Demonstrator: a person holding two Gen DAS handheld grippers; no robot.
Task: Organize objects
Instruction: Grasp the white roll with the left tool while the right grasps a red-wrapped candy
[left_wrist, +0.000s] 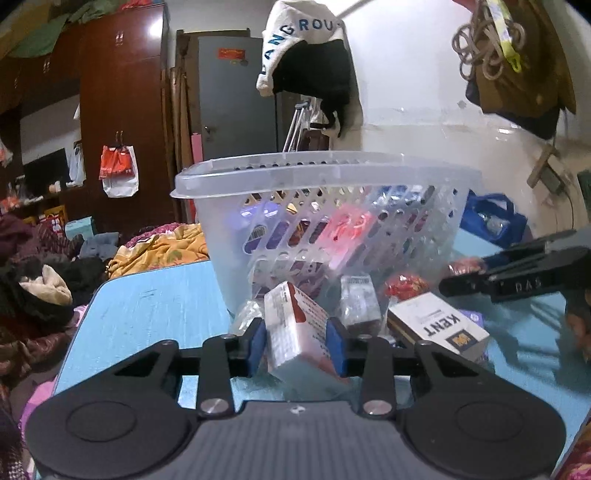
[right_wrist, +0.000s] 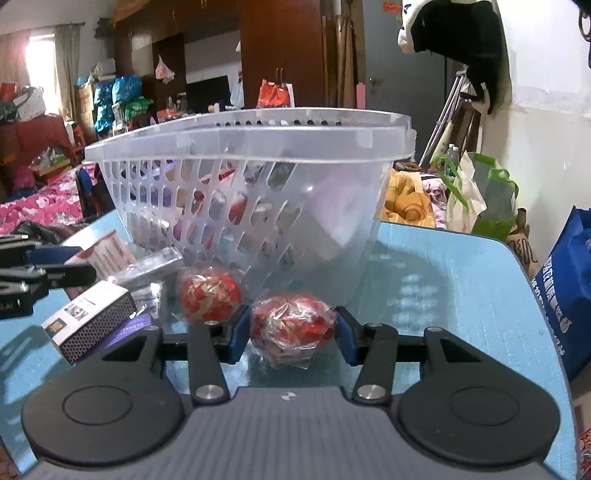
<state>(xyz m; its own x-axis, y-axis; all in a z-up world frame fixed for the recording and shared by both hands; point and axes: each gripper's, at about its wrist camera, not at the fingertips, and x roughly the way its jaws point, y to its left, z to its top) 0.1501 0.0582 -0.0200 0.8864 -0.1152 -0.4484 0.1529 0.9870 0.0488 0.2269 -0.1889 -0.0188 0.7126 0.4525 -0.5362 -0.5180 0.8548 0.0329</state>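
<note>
Now the left claw (left_wrist: 296, 338) is clamped on the white box (left_wrist: 299, 332), the right claw (right_wrist: 293, 332) on a red wrapped ball (right_wrist: 291, 326); the basket (right_wrist: 258, 129) stands just ahead of both, above the surface (right_wrist: 461, 295).

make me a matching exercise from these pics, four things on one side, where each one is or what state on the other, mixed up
Things:
1. white and red box
2. wrapped red ball
3. Kent box
4. clear plastic basket

Places or states:
A. lying flat on the blue table, no gripper on it
B. standing on the table behind the loose items, packets inside
C. clamped between the left gripper's blue pads
D. clamped between the right gripper's blue pads

Pairs: 1-C, 2-D, 3-A, 4-B
</note>
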